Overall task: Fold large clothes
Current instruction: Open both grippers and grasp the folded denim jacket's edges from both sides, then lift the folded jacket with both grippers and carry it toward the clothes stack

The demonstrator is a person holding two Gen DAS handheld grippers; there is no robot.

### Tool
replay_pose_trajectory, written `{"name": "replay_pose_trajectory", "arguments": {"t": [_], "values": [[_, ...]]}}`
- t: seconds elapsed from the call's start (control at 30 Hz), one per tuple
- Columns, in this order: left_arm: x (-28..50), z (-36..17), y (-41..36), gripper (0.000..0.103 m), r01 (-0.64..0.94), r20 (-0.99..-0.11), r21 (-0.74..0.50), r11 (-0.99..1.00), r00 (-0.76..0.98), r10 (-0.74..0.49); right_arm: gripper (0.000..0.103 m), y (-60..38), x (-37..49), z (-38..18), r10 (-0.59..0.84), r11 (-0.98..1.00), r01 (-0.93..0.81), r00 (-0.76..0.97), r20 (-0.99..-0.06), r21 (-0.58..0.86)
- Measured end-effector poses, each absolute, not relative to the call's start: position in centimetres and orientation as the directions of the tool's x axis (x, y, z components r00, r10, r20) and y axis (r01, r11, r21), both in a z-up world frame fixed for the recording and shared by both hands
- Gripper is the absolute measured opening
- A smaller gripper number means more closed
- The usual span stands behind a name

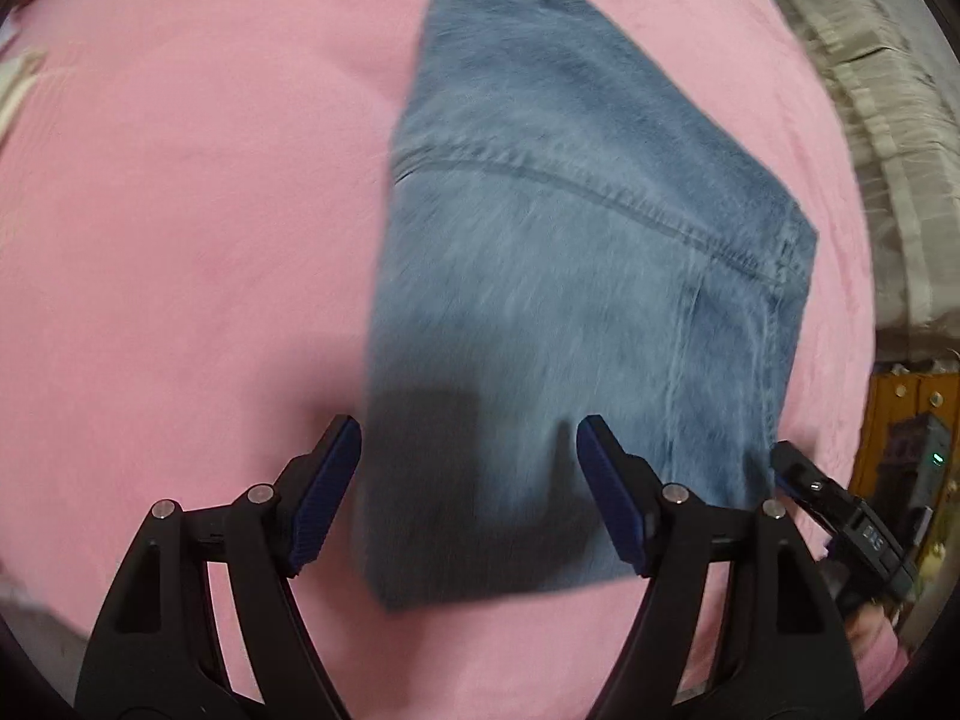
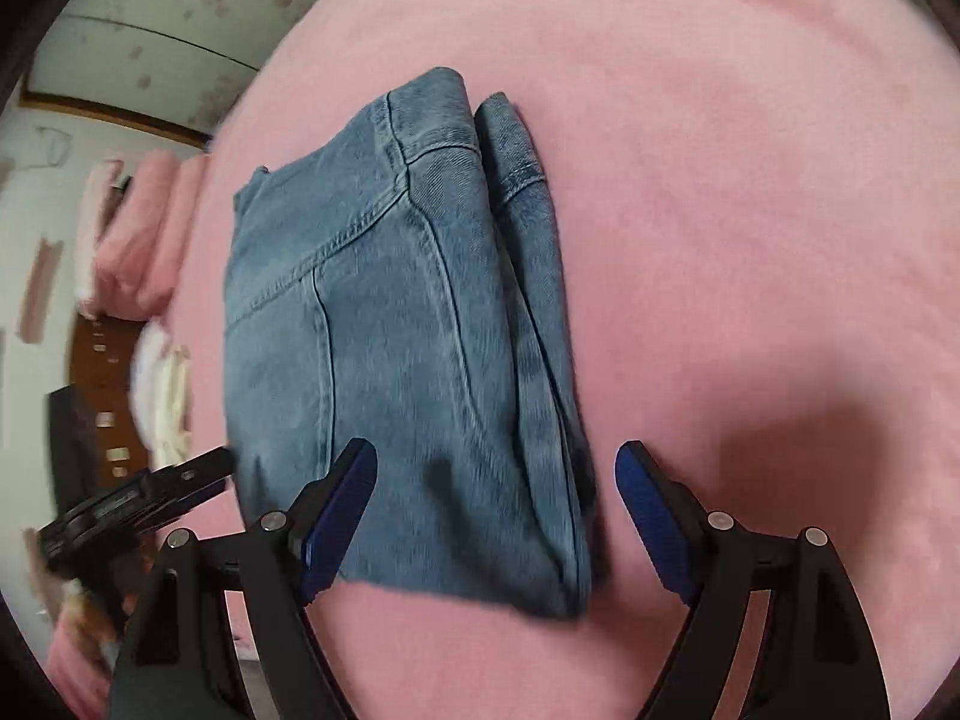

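Taking the near hem of the folded jeans (image 1: 540, 276) at both corners looks like the step in hand; they lie flat on the pink bed cover (image 1: 180, 240). The left tongs (image 1: 468, 498) and right tongs (image 2: 495, 516) hang over that near edge, both spread wide with nothing clamped. Each should pinch every denim layer at its own corner, so that none slips loose.
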State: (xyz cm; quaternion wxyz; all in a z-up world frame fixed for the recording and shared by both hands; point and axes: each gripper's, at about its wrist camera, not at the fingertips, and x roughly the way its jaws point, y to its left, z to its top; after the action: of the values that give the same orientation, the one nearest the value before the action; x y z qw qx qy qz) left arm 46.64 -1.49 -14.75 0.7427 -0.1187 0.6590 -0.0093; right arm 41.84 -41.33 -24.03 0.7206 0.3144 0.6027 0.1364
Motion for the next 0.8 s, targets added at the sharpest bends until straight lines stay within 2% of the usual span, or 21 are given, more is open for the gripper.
{"name": "replay_pose_trajectory", "arguments": {"t": [0.13, 0.2, 0.3, 0.37, 0.57, 0.7, 0.8], "values": [[49.0, -16.8, -1.0, 0.076, -0.122, -0.974, -0.196, 0.973, 0.143, -0.178, 0.082, -41.8, 43.8, -25.9, 0.673, 0.674, 0.156, 0.273, -0.688, 0.722], [49.8, -17.6, -0.6, 0.084, -0.127, -0.968, -0.226, 0.966, 0.141, -0.208, 0.082, -41.6, 44.8, -26.4, 0.681, 0.667, 0.148, 0.277, -0.678, 0.73], [50.8, -18.5, -0.2, 0.084, -0.125, -0.96, -0.256, 0.959, 0.146, -0.237, 0.069, -40.8, 46.9, -26.8, 0.679, 0.68, 0.13, 0.26, -0.687, 0.721], [50.9, -18.6, 0.0, 0.083, -0.13, -0.958, -0.262, 0.956, 0.157, -0.241, 0.051, -40.0, 48.0, -27.2, 0.653, 0.715, 0.133, 0.222, -0.724, 0.686], [50.0, -17.0, -2.2, 0.05, -0.113, -0.973, -0.139, 0.984, 0.198, -0.115, 0.02, -39.4, 47.9, -25.4, 0.611, 0.769, 0.076, 0.204, -0.765, 0.634], [49.0, -14.9, -4.0, 0.036, -0.128, -0.972, -0.041, 0.991, 0.235, -0.01, 0.015, -39.1, 47.2, -23.5, 0.59, 0.783, 0.075, 0.226, -0.775, 0.617], [47.7, -13.0, -4.7, 0.033, -0.132, -0.969, -0.021, 0.991, 0.248, 0.013, 0.014, -37.7, 46.4, -21.1, 0.581, 0.793, 0.051, 0.237, -0.778, 0.607]]}}
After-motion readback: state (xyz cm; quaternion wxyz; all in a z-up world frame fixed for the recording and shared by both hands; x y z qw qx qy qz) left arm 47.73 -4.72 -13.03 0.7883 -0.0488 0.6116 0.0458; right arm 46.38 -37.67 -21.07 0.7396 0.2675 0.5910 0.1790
